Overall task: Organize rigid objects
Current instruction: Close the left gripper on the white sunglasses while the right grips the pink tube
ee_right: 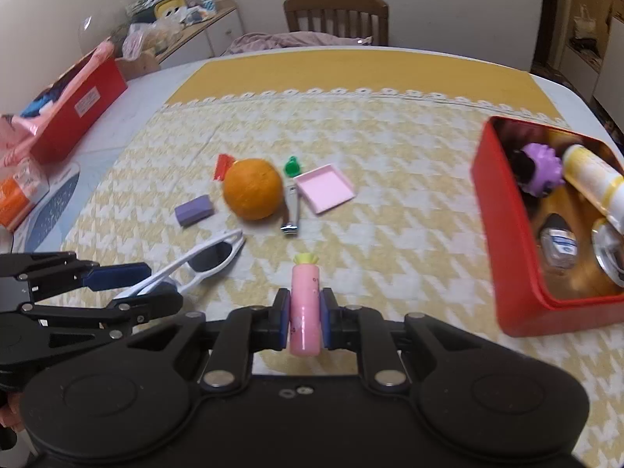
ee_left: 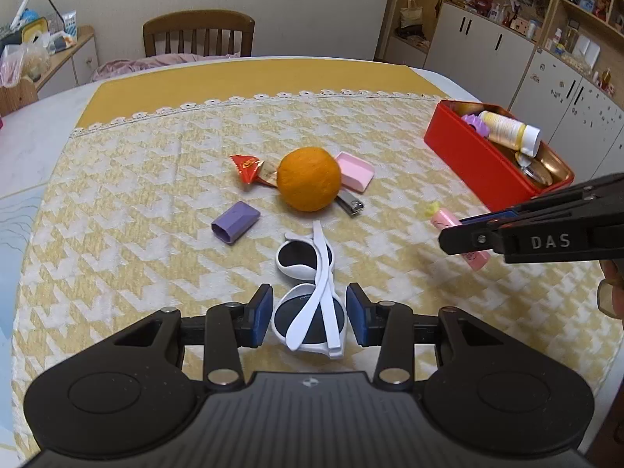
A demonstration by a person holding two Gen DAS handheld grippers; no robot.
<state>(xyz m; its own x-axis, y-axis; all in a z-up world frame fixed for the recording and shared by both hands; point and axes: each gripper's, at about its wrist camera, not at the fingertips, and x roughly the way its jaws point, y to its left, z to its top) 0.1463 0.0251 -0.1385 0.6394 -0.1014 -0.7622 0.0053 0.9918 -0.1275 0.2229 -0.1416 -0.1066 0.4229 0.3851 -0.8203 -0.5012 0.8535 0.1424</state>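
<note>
My left gripper (ee_left: 309,312) is open with its blue pads on either side of folded white sunglasses (ee_left: 310,292), which lie on the yellow-white cloth; the sunglasses also show in the right wrist view (ee_right: 202,263). My right gripper (ee_right: 305,312) is shut on a pink tube with a yellow cap (ee_right: 305,308); the tube also shows in the left wrist view (ee_left: 444,220). A red tin (ee_right: 503,234) at the right holds a purple toy, a yellow-white bottle and small jars.
On the cloth lie an orange (ee_left: 309,183), a purple block (ee_left: 235,222), a pink tray (ee_left: 355,171), nail clippers (ee_left: 351,204), a red candy wrapper (ee_left: 247,165) and a green clip (ee_right: 292,166). A chair (ee_left: 199,33) stands behind the table. A red box (ee_right: 78,113) sits far left.
</note>
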